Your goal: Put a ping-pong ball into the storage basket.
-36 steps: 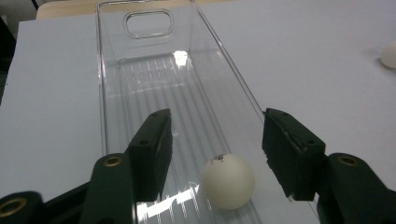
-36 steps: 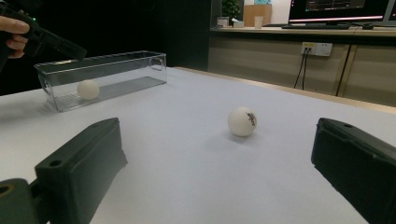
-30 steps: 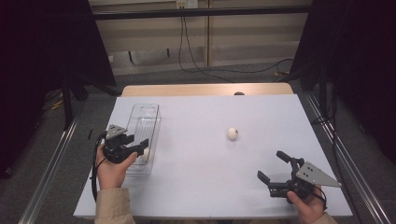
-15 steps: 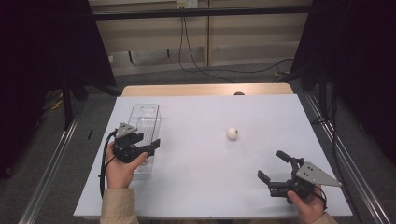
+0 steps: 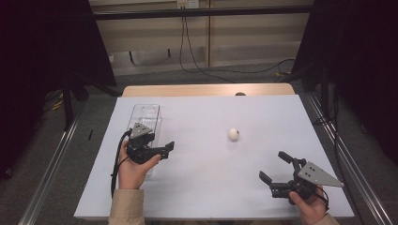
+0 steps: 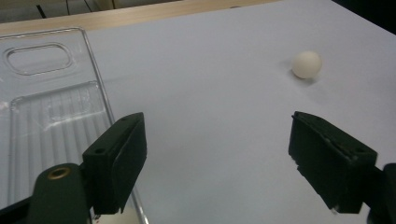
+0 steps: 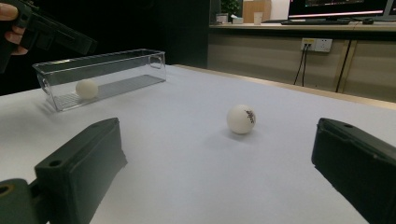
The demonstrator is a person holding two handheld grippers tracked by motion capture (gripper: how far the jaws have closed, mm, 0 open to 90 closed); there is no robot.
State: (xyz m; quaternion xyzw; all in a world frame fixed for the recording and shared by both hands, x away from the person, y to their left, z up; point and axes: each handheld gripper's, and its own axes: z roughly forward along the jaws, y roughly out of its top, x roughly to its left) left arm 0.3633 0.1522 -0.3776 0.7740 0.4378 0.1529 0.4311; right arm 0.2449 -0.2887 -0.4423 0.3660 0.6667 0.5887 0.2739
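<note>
loose ball (image 5: 233,134) on bare desk (image 5: 206,187), mid-right, well apart from clear bin (image 5: 149,114) | left tongs (image 5: 164,149) apart, empty, beside bin, ball lies right-forward | right tongs (image 5: 277,168) apart, empty, ball ahead-left | distances look similar; round, no long axis

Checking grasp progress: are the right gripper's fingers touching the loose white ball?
Apart. The right gripper view shows the ball resting on bare table beyond the open right gripper.
</note>
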